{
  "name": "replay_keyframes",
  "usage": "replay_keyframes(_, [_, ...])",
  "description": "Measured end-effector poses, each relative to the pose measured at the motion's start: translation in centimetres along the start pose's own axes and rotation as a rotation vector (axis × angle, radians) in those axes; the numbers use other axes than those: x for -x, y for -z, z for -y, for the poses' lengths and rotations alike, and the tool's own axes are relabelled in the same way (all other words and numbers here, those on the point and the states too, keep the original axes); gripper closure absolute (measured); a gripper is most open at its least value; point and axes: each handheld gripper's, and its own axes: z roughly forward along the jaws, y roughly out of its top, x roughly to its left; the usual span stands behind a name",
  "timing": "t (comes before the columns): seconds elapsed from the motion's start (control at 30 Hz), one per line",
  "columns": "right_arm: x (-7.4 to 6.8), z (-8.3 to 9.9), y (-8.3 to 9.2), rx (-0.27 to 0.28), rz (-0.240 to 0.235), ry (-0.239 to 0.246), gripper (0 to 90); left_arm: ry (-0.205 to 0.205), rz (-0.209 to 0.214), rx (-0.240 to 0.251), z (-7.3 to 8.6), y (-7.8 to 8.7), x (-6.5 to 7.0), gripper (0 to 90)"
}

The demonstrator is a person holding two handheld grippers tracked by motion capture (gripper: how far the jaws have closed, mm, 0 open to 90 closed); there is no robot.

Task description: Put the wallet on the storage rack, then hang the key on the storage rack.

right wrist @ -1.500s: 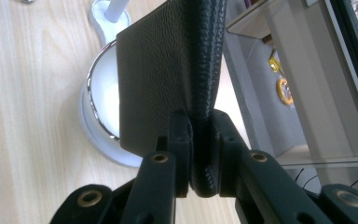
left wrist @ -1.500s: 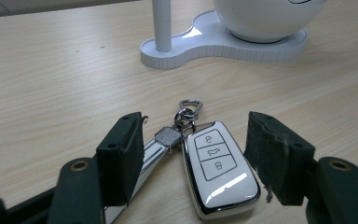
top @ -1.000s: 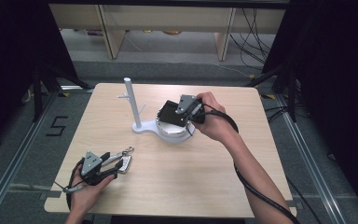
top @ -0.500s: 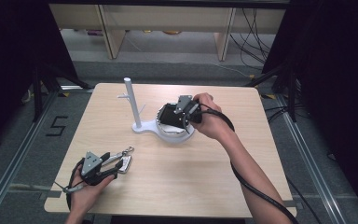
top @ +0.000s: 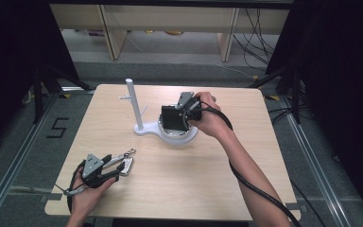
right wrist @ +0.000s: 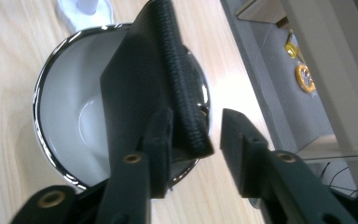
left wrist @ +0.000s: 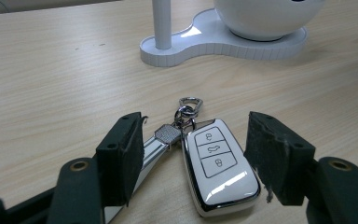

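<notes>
Tilted further over the white bowl [top: 177, 135] since a moment ago, the black wallet [right wrist: 149, 88] now lies against the right gripper [right wrist: 193, 140], whose jaws stand apart, seemingly letting it drop in. Near left, the left gripper [left wrist: 193, 158] rests wide open around the car key [left wrist: 216, 165], likely poised to grasp it.

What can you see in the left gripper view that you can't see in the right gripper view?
The left gripper view shows a white car key with a metal key ring, lying on the table between open jaws, untouched. The right gripper view shows the inside of the white bowl, its shiny rim, and a black wallet hanging over it between that gripper's spread jaws. Both show the wooden table, the bowl and its white stand.
</notes>
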Motion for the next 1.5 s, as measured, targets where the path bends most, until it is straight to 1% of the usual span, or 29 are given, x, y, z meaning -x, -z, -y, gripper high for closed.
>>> replay_keyframes(0.2, [0.4,0.4,0.9,0.01,0.034,-0.032,58.8,-0.002,-0.002,-0.003,-0.1,0.0,0.1,36.4])
replay_keyframes(0.3, [0.5,0.8,1.4,0.027,0.038,-0.076,56.4,-0.004,-0.001,0.0,-0.1,0.0,0.1,36.4])
replay_keyframes(0.43, [0.5,1.7,2.3,0.042,0.027,-0.14,53.2,-0.001,-0.004,-0.004,-0.2,0.1,0.2,36.2])
replay_keyframes(0.5, [0.6,2.4,2.9,0.048,0.031,-0.18,51.3,0.005,-0.002,-0.001,-0.3,0.0,0.3,36.0])
replay_keyframes(0.53, [0.6,2.9,3.2,0.05,0.031,-0.214,50.3,-0.001,0.008,0.004,-0.3,-0.2,0.2,35.8])
replay_keyframes(0.6, [0.6,3.9,3.7,0.055,0.02,-0.264,48.2,0.01,0.0,-0.005,-0.4,-0.2,0.3,35.3])
replay_keyframes(0.67, [0.4,5.1,4.1,0.05,0.016,-0.307,47.0,0.005,0.011,0.01,-0.6,-0.5,0.3,35.1])
replay_keyframes(0.7, [0.2,5.9,4.3,0.048,0.011,-0.341,47.4,0.004,0.011,0.008,-0.7,-0.5,0.3,34.9])
replay_keyframes(0.73, [0.1,6.4,4.3,0.056,0.005,-0.36,49.8,-0.002,0.017,0.011,-0.7,-0.6,0.3,34.9])
replay_keyframes(0.77, [0.0,7.2,4.5,0.058,-0.02,-0.388,51.8,0.003,0.019,0.014,-0.8,-0.7,0.3,34.8])
replay_keyframes(0.8, [0.0,8.0,4.5,0.059,-0.038,-0.399,52.6,0.008,0.016,0.018,-0.9,-0.7,0.4,34.7])
replay_keyframes(0.83, [-0.1,8.7,4.6,0.055,-0.054,-0.416,53.3,0.02,0.001,0.014,-0.9,-0.6,0.5,34.7])
replay_keyframes(0.87, [-0.4,9.4,4.6,0.057,-0.043,-0.419,53.4,0.019,0.0,0.015,-1.0,-0.7,0.5,34.6])
replay_keyframes(0.9, [-0.9,9.8,4.8,0.05,-0.061,-0.485,53.3,0.023,0.001,0.019,-1.1,-0.7,0.5,34.6])
replay_keyframes(0.93, [-1.1,10.5,4.8,0.053,-0.078,-0.5,52.5,0.023,0.001,0.021,-1.1,-0.7,0.5,34.6])
replay_keyframes(0.97, [-1.6,11.2,5.0,0.047,-0.079,-0.535,51.1,0.022,-0.001,0.022,-1.2,-0.7,0.5,34.6])
replay_keyframes(1.0, [-1.8,11.7,5.0,0.047,-0.078,-0.546,49.4,0.02,-0.001,0.025,-1.2,-0.7,0.5,34.6])
replay_keyframes(1.07, [-2.9,13.2,5.4,0.05,-0.101,-0.629,47.4,0.019,-0.006,0.029,-1.2,-0.7,0.4,34.7])
replay_keyframes(1.1, [-3.3,13.6,5.4,0.057,-0.116,-0.654,46.0,0.015,0.001,0.041,-1.2,-0.8,0.4,35.0])
replay_keyframes(1.13, [-3.8,14.2,5.5,0.064,-0.117,-0.684,44.9,0.014,-0.006,0.033,-1.3,-0.6,0.4,35.2])
replay_keyframes(1.17, [-4.4,14.9,5.6,0.075,-0.107,-0.671,45.3,0.013,-0.004,0.039,-1.4,-0.6,0.3,35.3])
replay_keyframes(1.23, [-5.1,15.6,5.8,0.096,-0.109,-0.693,46.6,0.011,-0.005,0.045,-1.4,-0.6,0.3,35.9])
replay_keyframes(1.27, [-5.6,15.9,6.1,0.1,-0.106,-0.726,47.2,0.008,-0.007,0.043,-1.4,-0.6,0.3,36.3])
replay_keyframes(1.3, [-5.9,16.2,6.1,0.113,-0.098,-0.727,47.7,0.009,-0.011,0.038,-1.4,-0.5,0.3,36.8])
replay_keyframes(1.33, [-5.9,16.4,6.1,0.118,-0.096,-0.721,48.6,0.006,-0.015,0.027,-1.4,-0.5,0.4,37.4])
replay_keyframes(1.37, [-6.1,16.6,6.2,0.116,-0.089,-0.735,49.9,0.001,-0.014,0.021,-1.4,-0.6,0.3,38.1])
replay_keyframes(1.4, [-6.0,16.7,6.4,0.113,-0.088,-0.751,52.9,0.005,-0.009,0.025,-1.4,-0.7,0.3,38.6])
replay_keyframes(1.43, [-6.0,16.8,6.5,0.125,-0.076,-0.779,55.4,0.007,-0.019,0.016,-1.5,-0.7,0.3,38.9])
replay_keyframes(1.5, [-5.8,17.2,6.6,0.113,-0.067,-0.82,56.5,0.007,-0.012,0.021,-1.7,-0.8,0.4,39.4])
